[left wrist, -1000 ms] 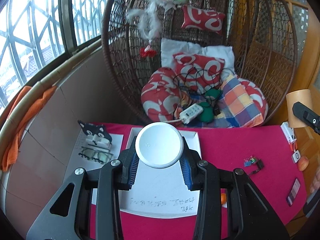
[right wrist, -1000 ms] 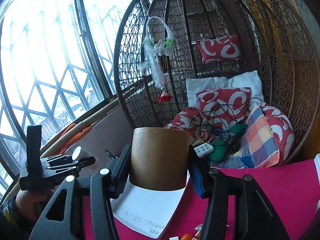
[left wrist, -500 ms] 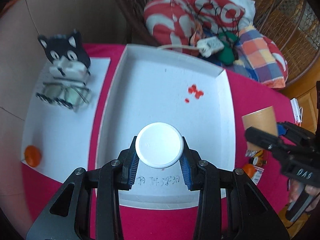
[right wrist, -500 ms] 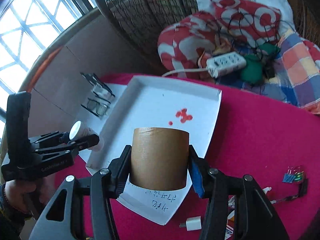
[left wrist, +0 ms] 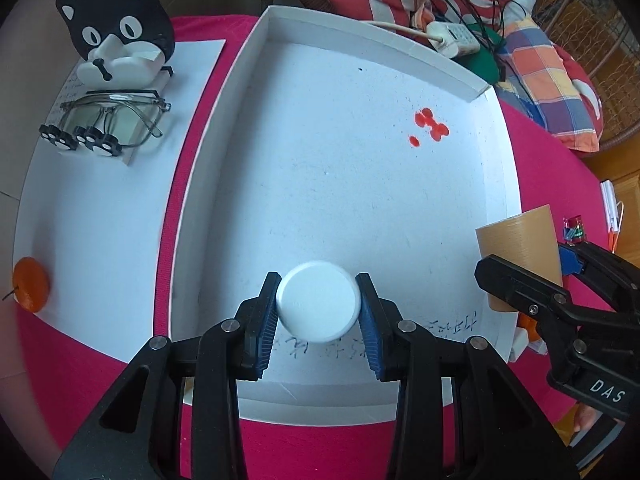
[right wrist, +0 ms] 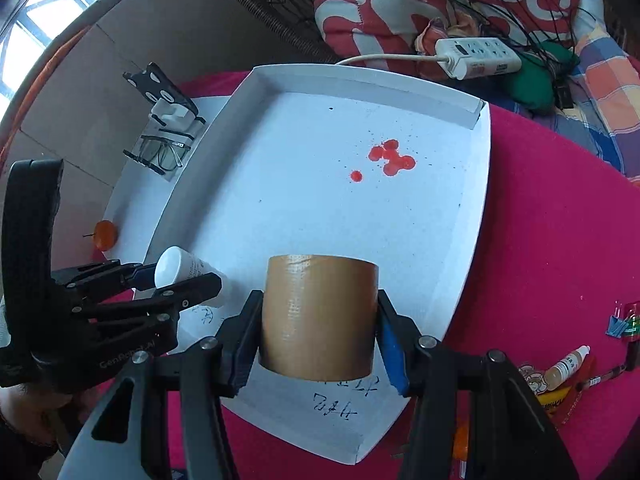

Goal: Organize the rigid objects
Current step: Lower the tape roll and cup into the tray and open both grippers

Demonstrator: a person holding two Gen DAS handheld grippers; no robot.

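Both tongs are dropping over white tray | left tongs are clamping white bottle, easing slightly | right tongs are gripping brown tape roll | advice: be lowering upright, releasing only when seated.

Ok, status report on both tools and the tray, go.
Left tool shut on white bottle. Right tool shut on brown tape roll. Both over white tray, near end. Tray floor bare but for red spots.
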